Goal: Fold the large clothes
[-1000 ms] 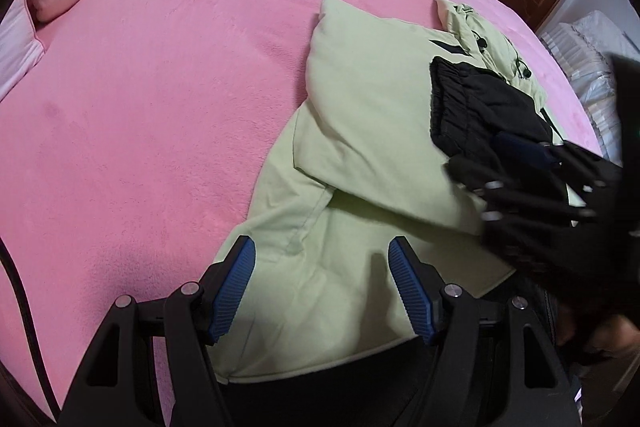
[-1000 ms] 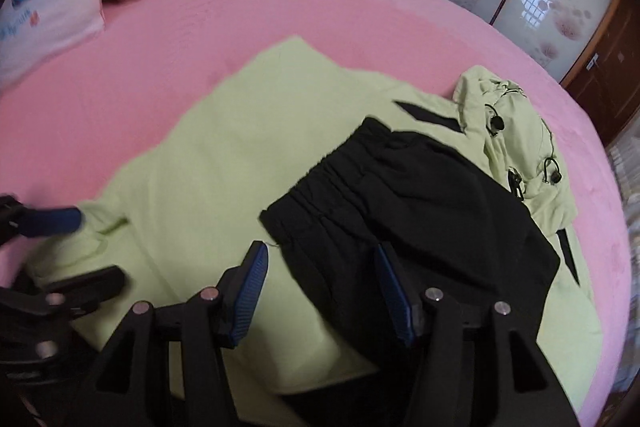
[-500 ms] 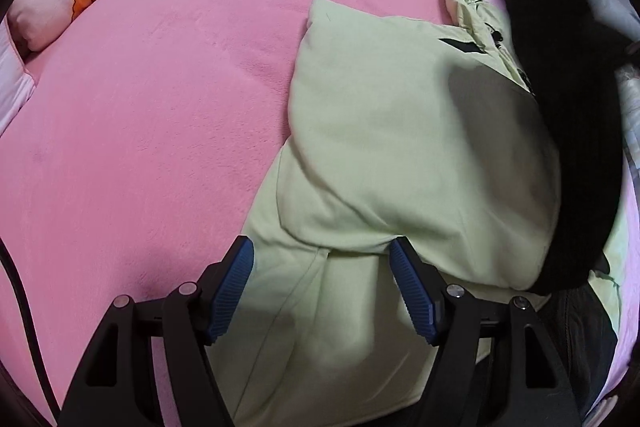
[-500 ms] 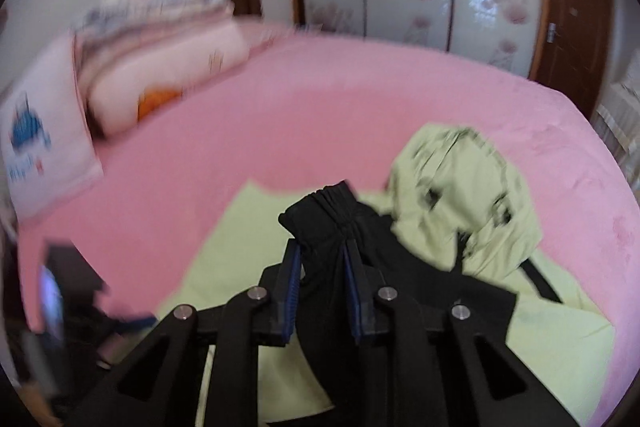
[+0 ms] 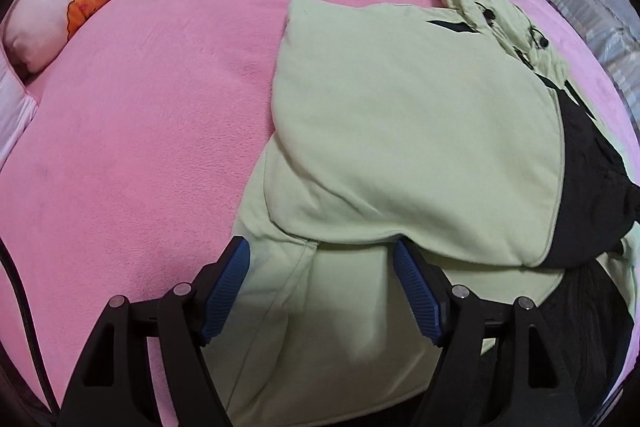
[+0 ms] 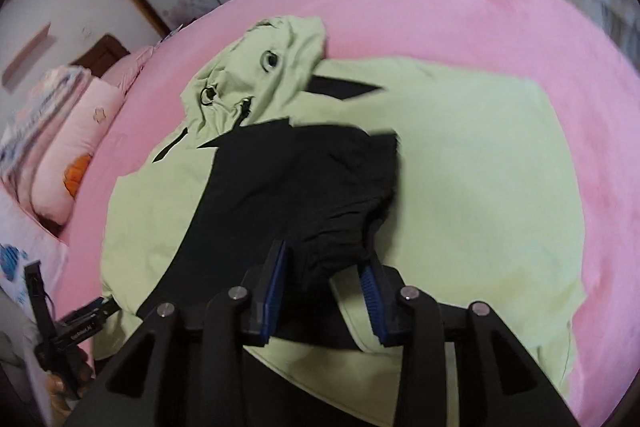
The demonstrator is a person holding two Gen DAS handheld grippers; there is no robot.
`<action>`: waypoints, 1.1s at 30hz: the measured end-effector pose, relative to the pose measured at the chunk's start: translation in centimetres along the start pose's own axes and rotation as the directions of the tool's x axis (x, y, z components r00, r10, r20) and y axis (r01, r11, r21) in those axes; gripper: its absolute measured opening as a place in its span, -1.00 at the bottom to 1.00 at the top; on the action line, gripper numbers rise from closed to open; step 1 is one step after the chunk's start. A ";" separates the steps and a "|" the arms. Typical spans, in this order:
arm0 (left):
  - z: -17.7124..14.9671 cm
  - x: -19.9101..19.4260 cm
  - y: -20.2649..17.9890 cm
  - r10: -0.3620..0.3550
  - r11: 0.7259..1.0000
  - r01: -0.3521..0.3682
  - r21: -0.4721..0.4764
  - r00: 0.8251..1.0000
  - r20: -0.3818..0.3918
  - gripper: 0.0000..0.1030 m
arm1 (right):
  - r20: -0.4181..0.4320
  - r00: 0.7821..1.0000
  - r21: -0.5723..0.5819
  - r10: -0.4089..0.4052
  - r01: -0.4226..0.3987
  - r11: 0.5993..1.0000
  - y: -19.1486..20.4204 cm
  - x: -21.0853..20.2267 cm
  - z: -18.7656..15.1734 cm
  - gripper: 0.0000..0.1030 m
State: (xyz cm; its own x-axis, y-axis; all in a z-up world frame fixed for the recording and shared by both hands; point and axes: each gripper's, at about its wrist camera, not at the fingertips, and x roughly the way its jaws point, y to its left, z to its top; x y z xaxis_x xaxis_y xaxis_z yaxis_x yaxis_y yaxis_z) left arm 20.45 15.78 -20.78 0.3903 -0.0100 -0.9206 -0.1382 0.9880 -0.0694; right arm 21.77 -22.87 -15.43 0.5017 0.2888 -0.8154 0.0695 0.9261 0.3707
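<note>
green jacket [image 5: 400,131] lies spread on pink bed [image 5: 140,107], black sleeve [image 6: 304,187] across it. left gripper [image 5: 320,291] gapes wide above hem, empty. right gripper [image 6: 324,291] partly parted, sleeve cuff between pads, grip uncertain. cloth looks soft, light, floppy; best taken at cuff or hem.

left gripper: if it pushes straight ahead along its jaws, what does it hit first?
Likely the light green jacket: the left gripper has its jaws open over the hem, and the folded-over panel's edge lies just ahead. Height above the fabric is unclear, so it might skim over toward the pink bedspread.
</note>
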 end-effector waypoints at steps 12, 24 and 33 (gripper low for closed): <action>9.1 -1.1 1.4 -0.022 0.999 0.019 0.035 0.996 0.091 0.42 | -0.005 1.000 0.070 0.011 -0.010 0.997 -3.5 2.3 5.5 0.00; 16.0 7.8 3.4 -0.087 0.996 0.088 0.013 0.994 -0.061 0.13 | -0.068 0.996 -0.040 0.058 -0.061 0.997 -2.7 6.4 5.8 -0.41; 16.8 3.9 3.0 0.000 1.000 0.000 0.007 0.992 0.127 -0.95 | 0.162 0.987 -0.247 -0.019 0.059 0.967 2.5 3.5 7.3 -0.72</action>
State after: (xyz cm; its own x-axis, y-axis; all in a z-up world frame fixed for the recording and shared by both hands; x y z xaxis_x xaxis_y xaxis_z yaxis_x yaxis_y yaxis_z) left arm 36.83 21.30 -18.12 0.5025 0.0091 -0.8645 -0.1319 0.9891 -0.0662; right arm 29.98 -21.30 -14.06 0.6334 0.2283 -0.7394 -0.1161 0.9727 0.2009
